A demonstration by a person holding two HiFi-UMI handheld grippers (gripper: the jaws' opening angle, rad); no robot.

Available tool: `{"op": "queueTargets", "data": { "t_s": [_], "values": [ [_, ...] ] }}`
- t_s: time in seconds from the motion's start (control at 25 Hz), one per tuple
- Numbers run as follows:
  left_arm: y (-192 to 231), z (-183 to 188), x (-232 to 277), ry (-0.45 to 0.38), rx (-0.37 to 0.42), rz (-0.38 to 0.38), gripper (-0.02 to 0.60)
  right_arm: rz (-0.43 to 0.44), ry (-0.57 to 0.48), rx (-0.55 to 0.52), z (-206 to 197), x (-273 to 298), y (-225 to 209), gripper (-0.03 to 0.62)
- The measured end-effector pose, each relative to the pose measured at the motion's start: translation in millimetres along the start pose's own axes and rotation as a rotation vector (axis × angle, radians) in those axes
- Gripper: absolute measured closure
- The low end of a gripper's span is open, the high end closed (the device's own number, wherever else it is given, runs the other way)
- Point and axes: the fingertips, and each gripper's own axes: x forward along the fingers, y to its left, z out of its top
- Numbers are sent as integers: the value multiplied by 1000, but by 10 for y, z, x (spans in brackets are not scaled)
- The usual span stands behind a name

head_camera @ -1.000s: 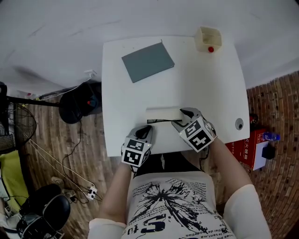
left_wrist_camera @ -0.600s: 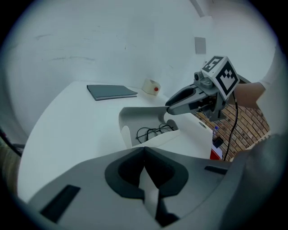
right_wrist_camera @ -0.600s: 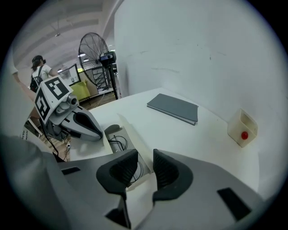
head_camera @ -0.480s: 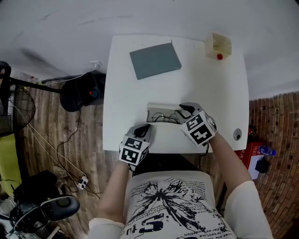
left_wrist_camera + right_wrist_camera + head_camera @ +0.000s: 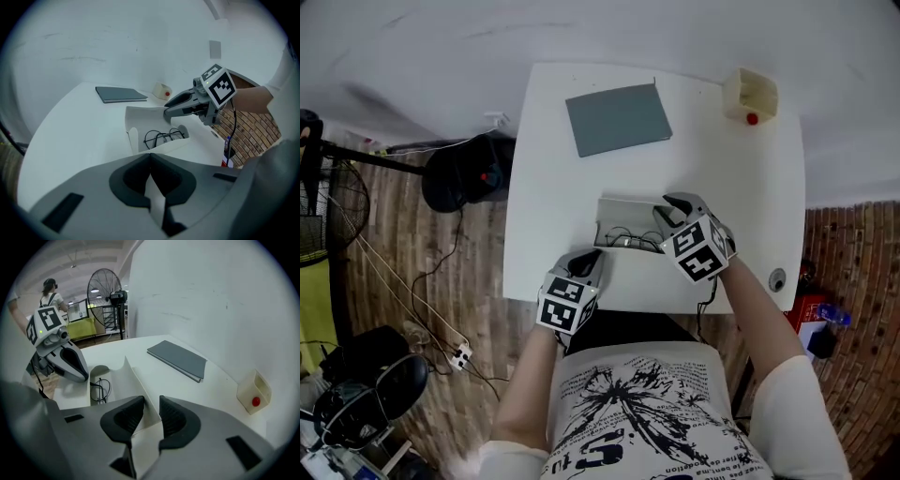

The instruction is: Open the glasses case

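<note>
Near edge of the worktop (image 5: 722,169): the glasses case (image 5: 602,234) lies here, its long axis running left to right across us, between our two tools.
Left tool (image 5: 589,258): clenched on the case's thin front flap, at the near-left corner.
Right tool (image 5: 667,208): pinching the raised lid (image 5: 623,211) at its right end; we judge this the hand placed to swing it back.
Inside: glasses (image 5: 628,240) showing.
Surface: plain white, with a grey pad (image 5: 619,119) and a small box (image 5: 748,94) well apart at the far side.
Room: wood floor (image 5: 441,281), a fan (image 5: 105,291).
</note>
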Motion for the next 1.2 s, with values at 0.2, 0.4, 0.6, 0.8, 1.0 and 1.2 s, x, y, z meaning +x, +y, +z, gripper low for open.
{"op": "queueTargets", "data": {
  "t_s": [0.2,0.4,0.6,0.8,1.0,1.2],
  "values": [
    [17,32,17,4,-5,13,568,1,-6,9,-4,72,-63,460],
    [10,27,16,18,-4,18,568,9,-12,62,-16,67,-85,456],
    [-23,133,-40,23,48,31,568,-26,-71,168,16,-76,-136,400],
    [-119,498,-245,-65,105,37,568,-43,-154,302,133,-429,-183,420],
    [-360,991,-531,-194,166,25,568,-78,-323,379,380,-951,-224,511],
    [-541,1529,-892,-316,248,29,568,-153,-500,371,626,-1532,-338,583]
  ]
}}
